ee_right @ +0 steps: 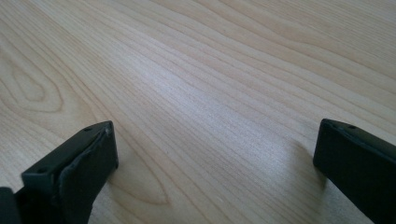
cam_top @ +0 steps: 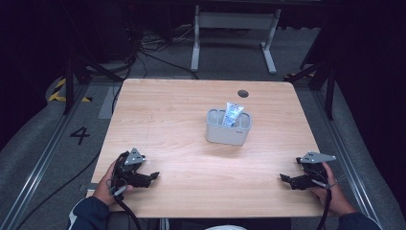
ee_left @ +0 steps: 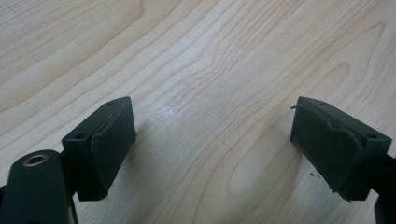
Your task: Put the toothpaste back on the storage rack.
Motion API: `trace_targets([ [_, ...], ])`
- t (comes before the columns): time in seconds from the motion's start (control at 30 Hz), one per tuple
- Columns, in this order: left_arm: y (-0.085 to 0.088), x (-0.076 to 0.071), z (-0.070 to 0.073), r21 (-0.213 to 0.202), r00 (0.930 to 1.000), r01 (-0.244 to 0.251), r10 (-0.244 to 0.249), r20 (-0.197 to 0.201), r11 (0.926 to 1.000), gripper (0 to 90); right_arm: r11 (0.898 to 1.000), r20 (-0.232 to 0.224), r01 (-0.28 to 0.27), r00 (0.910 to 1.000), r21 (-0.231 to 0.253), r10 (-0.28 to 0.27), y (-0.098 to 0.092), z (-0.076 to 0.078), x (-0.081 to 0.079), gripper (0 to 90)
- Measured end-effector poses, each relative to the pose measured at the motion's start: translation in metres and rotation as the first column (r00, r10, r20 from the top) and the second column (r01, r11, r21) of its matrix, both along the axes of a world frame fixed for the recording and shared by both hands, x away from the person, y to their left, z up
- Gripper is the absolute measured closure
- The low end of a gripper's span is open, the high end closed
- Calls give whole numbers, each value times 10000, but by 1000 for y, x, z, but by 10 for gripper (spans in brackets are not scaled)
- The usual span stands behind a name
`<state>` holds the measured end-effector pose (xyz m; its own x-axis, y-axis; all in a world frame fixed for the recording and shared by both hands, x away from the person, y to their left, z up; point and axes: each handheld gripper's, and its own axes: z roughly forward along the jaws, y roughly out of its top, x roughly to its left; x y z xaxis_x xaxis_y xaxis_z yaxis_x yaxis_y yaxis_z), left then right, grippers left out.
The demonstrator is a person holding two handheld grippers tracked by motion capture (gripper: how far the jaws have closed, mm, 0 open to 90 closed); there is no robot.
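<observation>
A grey compartmented holder (cam_top: 229,127) stands near the middle of the wooden table (cam_top: 182,105), with a white and blue tube (cam_top: 232,115) upright in one of its back compartments. My left gripper (cam_top: 154,176) rests low at the table's front left, held by a hand, its jaws pointing right. In the left gripper view the left gripper (ee_left: 212,140) stands open over bare wood with nothing between its pads. My right gripper (cam_top: 282,178) sits at the front right, pointing left. In its own view the right gripper (ee_right: 215,158) is open wide above bare wood.
A round cable hole (cam_top: 243,93) lies near the table's back edge. Beyond the table stand a white desk frame (cam_top: 234,28) and loose cables (cam_top: 143,48) on the grey floor. A metal rail (cam_top: 43,158) runs along the left side.
</observation>
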<state>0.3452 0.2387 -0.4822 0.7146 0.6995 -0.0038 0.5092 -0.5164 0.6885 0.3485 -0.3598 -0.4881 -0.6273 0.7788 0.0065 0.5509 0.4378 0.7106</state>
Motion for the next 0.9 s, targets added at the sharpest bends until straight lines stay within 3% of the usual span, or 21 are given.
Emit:
trace_targets([
  [0.9, 1, 0, 0, -32, 9999, -123, 123, -12, 9999, 144, 10000, -4, -8, 10000, 10, 8, 0, 0, 0, 1],
])
